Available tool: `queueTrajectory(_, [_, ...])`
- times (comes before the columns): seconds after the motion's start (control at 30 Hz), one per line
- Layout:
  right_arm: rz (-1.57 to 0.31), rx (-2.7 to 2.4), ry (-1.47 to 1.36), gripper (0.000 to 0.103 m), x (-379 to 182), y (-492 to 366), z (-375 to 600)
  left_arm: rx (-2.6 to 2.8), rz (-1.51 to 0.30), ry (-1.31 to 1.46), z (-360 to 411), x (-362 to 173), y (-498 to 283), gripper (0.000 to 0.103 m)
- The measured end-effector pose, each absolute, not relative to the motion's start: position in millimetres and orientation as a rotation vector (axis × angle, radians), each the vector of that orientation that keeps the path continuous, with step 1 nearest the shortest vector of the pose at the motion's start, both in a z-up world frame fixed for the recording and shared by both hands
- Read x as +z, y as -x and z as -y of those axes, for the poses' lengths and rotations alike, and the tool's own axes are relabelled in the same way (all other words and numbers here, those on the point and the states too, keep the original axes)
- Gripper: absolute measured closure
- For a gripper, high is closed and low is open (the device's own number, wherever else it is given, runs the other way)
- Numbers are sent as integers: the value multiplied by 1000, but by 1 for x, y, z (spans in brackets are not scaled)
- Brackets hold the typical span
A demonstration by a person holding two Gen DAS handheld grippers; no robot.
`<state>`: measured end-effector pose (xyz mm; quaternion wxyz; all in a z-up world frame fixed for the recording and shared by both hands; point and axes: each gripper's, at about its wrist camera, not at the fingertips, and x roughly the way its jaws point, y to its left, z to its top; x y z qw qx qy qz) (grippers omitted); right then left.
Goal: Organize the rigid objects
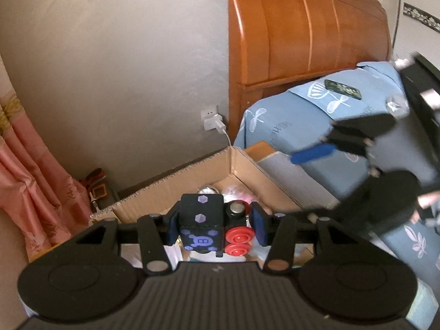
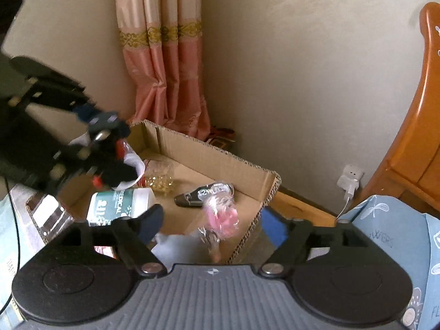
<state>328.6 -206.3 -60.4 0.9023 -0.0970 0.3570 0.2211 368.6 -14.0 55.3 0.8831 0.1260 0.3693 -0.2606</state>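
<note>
Bedroom corner, with a grey wall, a pink curtain [image 2: 165, 82] and an orange wooden headboard [image 1: 302, 33], frames the open cardboard box [image 2: 214, 159] that sits on the floor beside the blue-sheeted bed [image 1: 288, 115]. Your left gripper [image 1: 216, 224] is clamped on a black toy block with purple dice markings and red discs [image 1: 203, 220], low centre of the left wrist view, hanging over the box. Your right gripper [image 2: 211, 222] stands wide with nothing pressed between its pads; a pink item in clear wrap [image 2: 220, 214] shows blurred in the gap, apparently dropping into the box, though whether it has landed you cannot tell. The risk: both grippers crowd the same box, so lowering the block while the right one sits close could knock them together, or you could snag the box's near wall and tip it. Releasing the block from this height could also let it strike the clear glass [image 2: 159, 176] or bounce out. Counted in the right wrist view: one box, one white-and-green bottle marked "MEDICAL" [image 2: 121, 200], one clear glass, one dark tool-like item with a clear label [image 2: 203, 194], one pink wrapped item, one block. On the bed lies one phone [image 1: 342, 89]; on the wall, one socket with a charger [image 1: 213, 121].
</note>
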Motion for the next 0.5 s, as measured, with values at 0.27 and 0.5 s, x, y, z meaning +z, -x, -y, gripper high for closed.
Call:
queueTrajectory(0.27, [-724,451,195,8,-63,-301,215,-424,-760,-220,9,48,-399,24])
queueTrajectory(0.5, [-709,439,171,0,-49,-273,212,-393,-719,-187,-5,60,-377,9])
